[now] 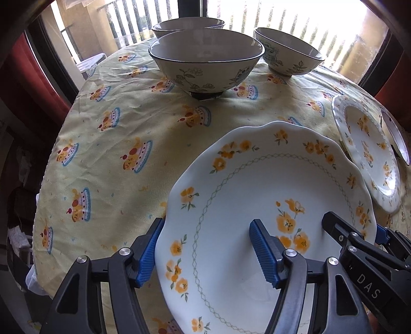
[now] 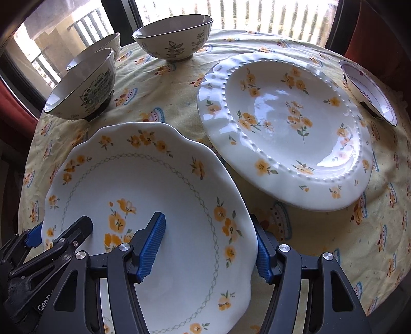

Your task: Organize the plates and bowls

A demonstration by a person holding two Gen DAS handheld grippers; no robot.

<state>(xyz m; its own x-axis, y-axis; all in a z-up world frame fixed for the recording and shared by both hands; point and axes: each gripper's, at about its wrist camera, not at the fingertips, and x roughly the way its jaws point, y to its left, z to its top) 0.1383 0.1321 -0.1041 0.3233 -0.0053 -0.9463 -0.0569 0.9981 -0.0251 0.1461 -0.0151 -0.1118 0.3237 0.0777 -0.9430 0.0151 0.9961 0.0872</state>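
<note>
Now | glossy scalloped plate (image 1: 257,195) | ribbed blue claws straddle rim

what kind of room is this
Most likely a home dining area beside a balcony. A round table with a cake-print tablecloth holds flowered plates and bowls, and railing bars show through the window behind.

"DAS" on right gripper (image 1: 359,231); "Gen" on left gripper (image 2: 59,231).
</note>
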